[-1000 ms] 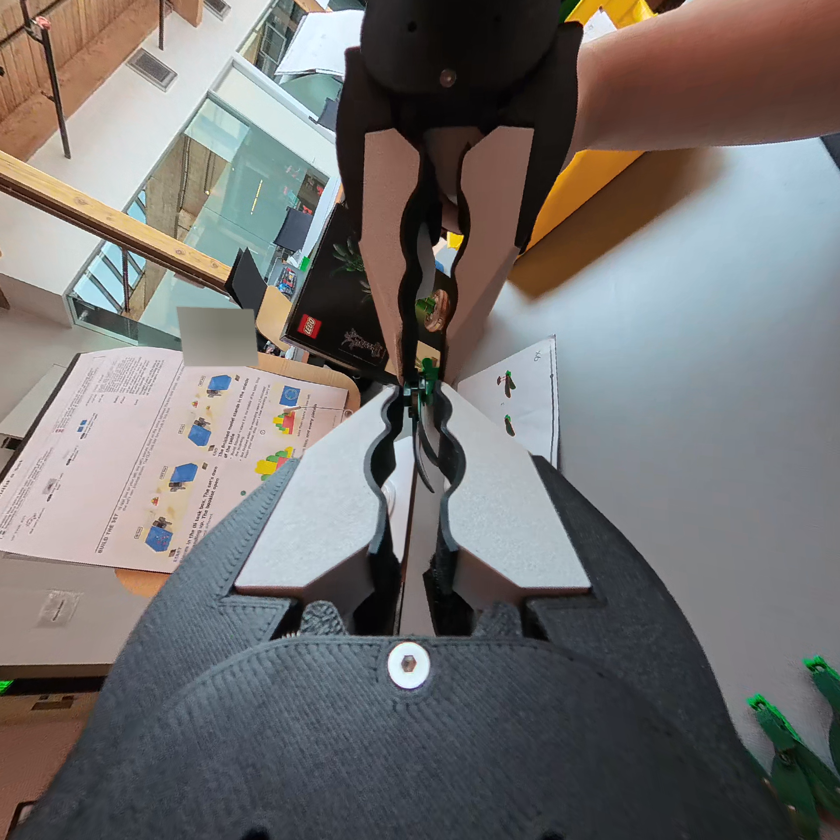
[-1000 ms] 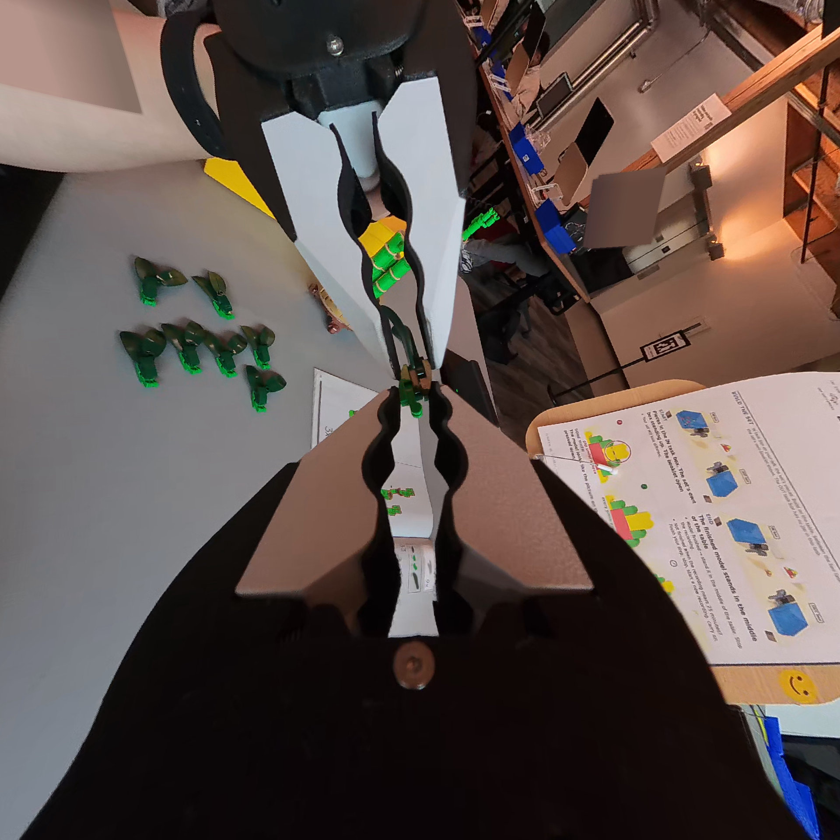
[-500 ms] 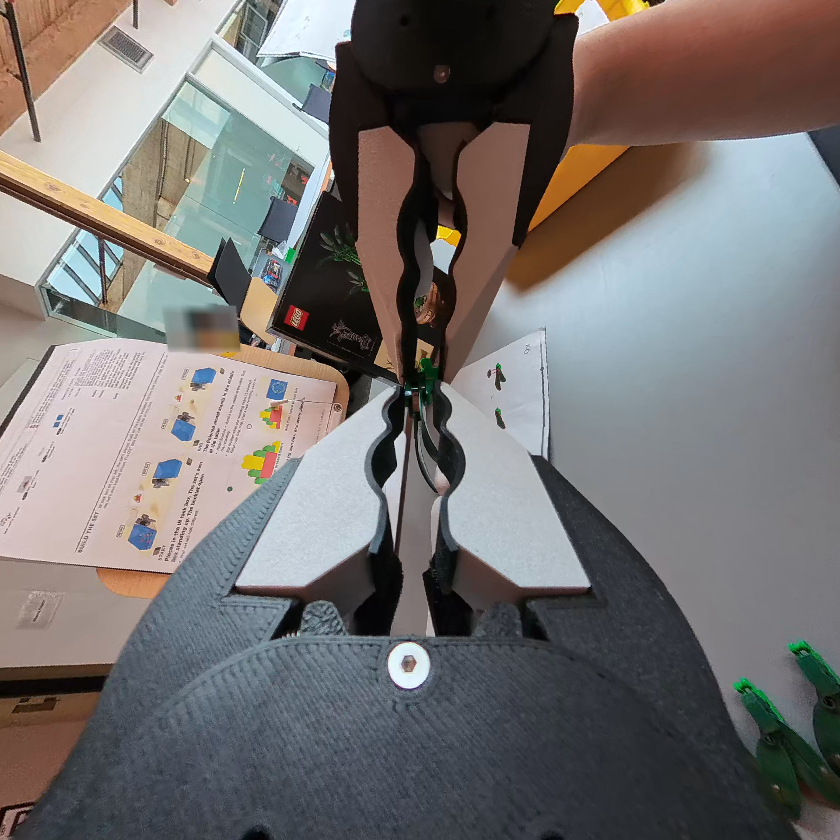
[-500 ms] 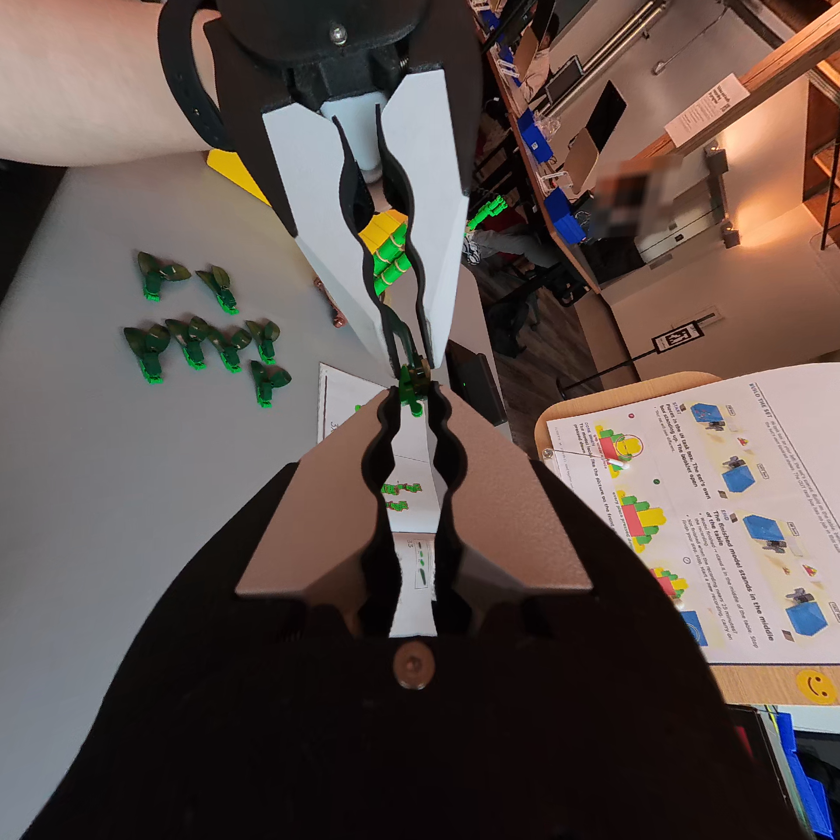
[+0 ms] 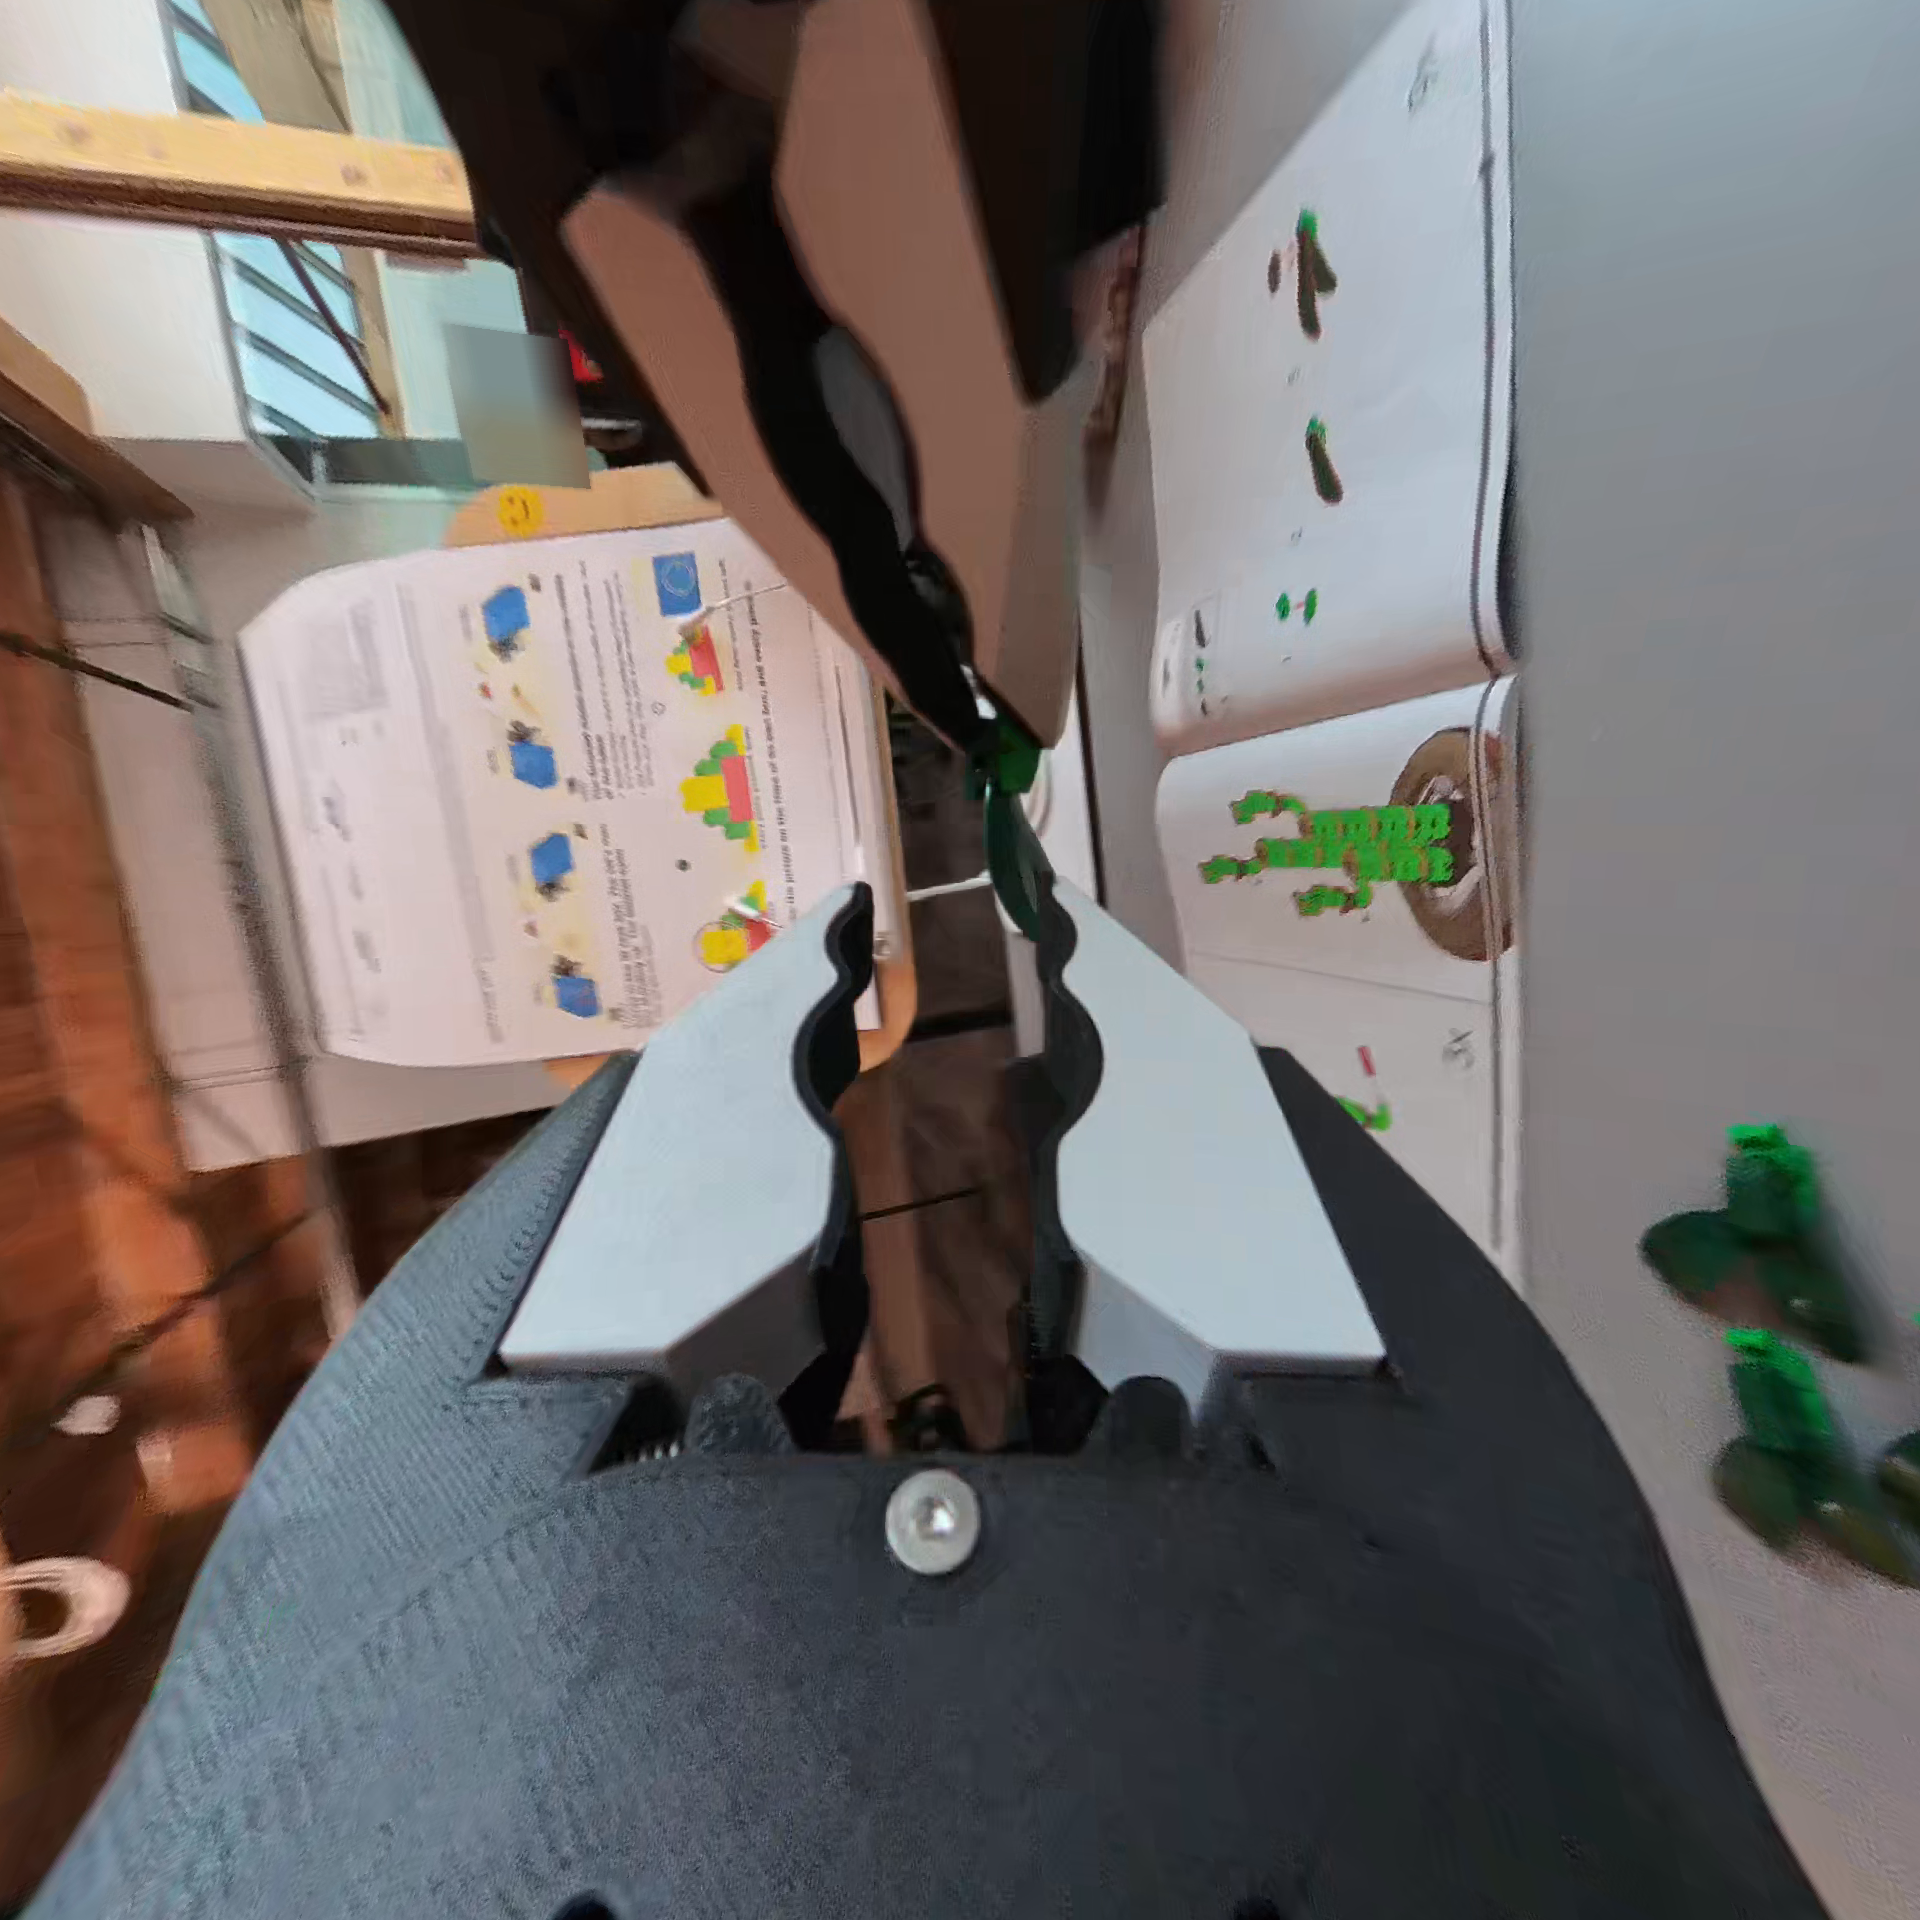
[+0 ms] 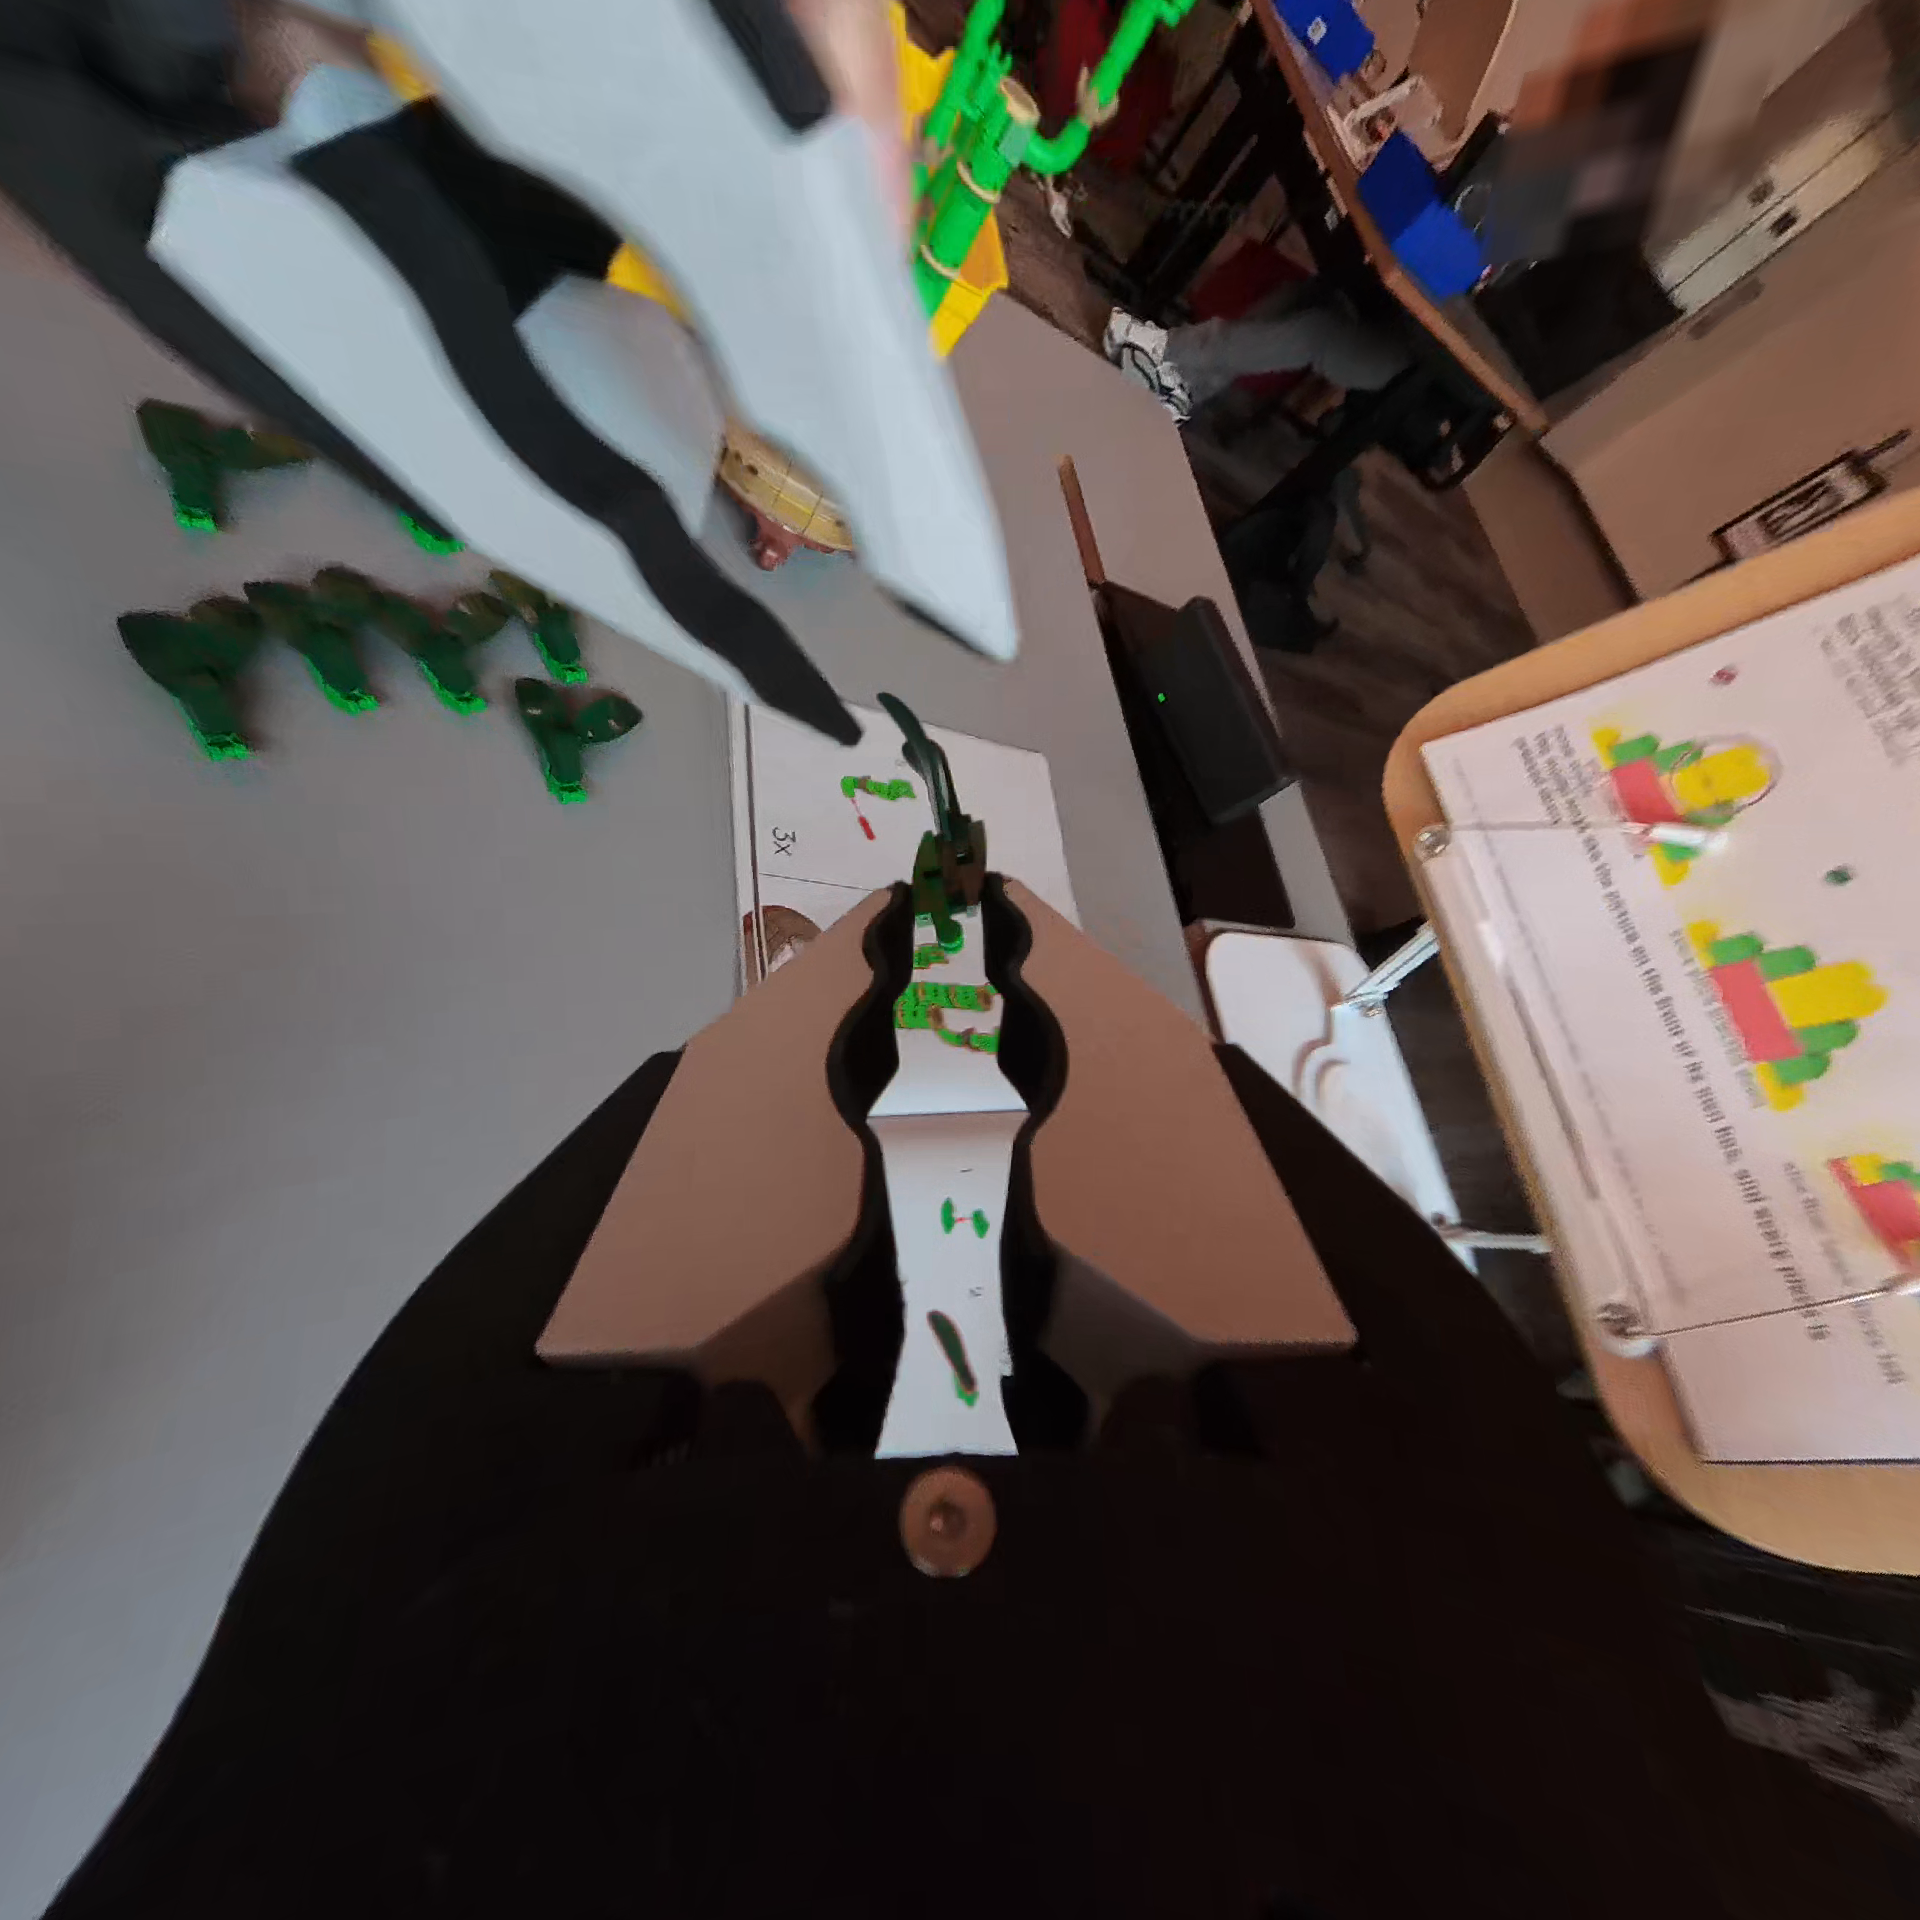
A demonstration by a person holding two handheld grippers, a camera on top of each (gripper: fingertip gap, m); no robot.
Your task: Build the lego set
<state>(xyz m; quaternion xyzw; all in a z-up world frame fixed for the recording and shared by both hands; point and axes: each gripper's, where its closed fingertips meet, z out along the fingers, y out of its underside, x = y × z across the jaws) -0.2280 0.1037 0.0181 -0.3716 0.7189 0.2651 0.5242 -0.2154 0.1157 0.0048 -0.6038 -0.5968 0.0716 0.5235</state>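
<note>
grey table (image 6: 312,987) is seen under an open white instruction booklet (image 5: 1340,499) and loose dark green leaf pieces (image 6: 343,644). the right tongs (image 6: 943,902) are clamped on a small green leaf-and-stem lego piece (image 6: 940,831). the left tongs (image 5: 956,914) are held apart, one finger just beside that piece.

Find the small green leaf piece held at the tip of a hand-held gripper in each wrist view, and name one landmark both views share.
Left wrist view: the green leaf piece sits just above centre, pinched by the far right hand-held gripper.
Right wrist view: it sits at centre, at the tips of that view's own hand-held gripper.
Shared landmark: the open instruction booklet on the grey table.
</note>
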